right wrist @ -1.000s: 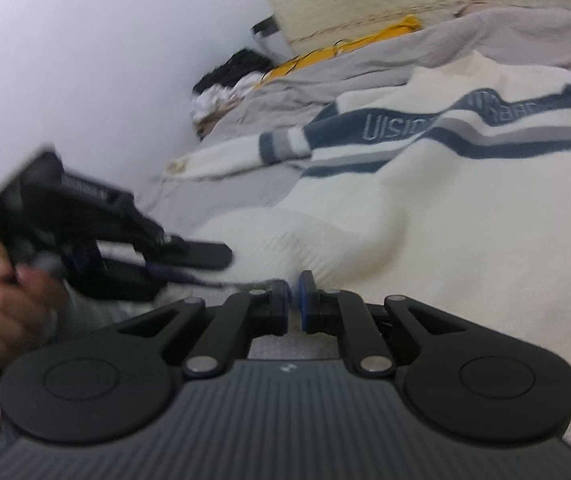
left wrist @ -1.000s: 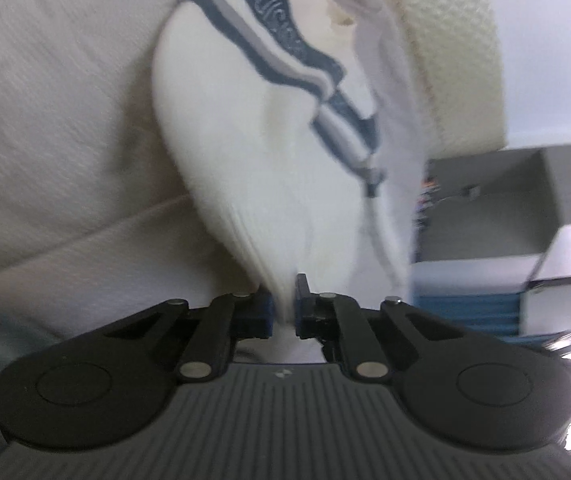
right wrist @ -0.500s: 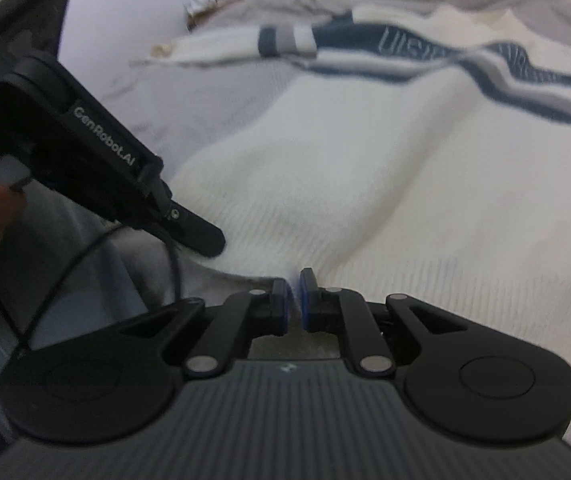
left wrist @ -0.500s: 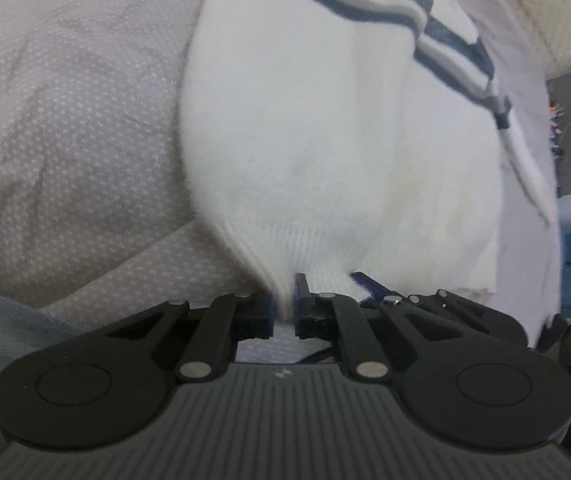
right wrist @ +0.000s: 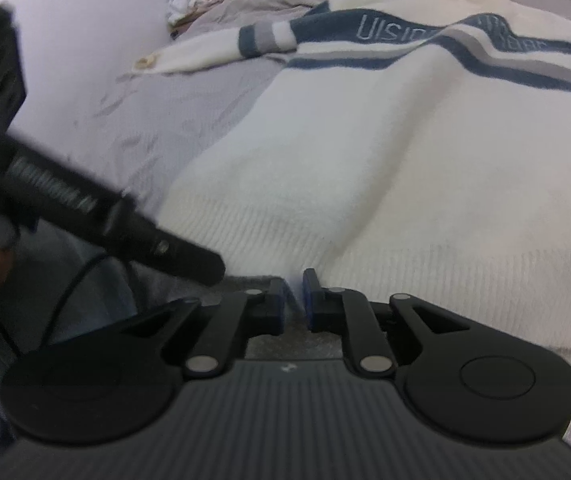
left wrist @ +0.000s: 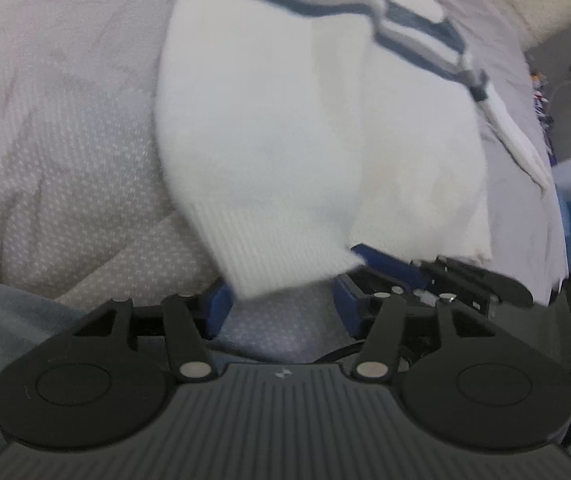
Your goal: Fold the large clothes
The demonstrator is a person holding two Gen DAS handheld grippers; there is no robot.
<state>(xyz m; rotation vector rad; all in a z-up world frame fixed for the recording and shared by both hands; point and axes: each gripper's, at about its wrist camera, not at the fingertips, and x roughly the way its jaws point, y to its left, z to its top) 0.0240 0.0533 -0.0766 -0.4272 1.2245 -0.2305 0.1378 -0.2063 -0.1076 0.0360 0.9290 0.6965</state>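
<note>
We find the left gripper (left wrist: 281, 300) just opening, jaws apart, the blurred sweater (left wrist: 285, 128) hem lying loose between them. The right gripper (right wrist: 293, 300) has parted slightly; whether it pinches cloth is hidden from us.

The sweater (right wrist: 425, 152) was cut off at three o'clock in the right view. The left gripper (right wrist: 189, 256) was blurred at nine o'clock, its lettering unreadable. The stripe lettering (right wrist: 397, 34) was partly folded under.

cream knit sweater (right wrist: 425, 152), navy-grey chest stripes; lying on bed, partly folded
</note>
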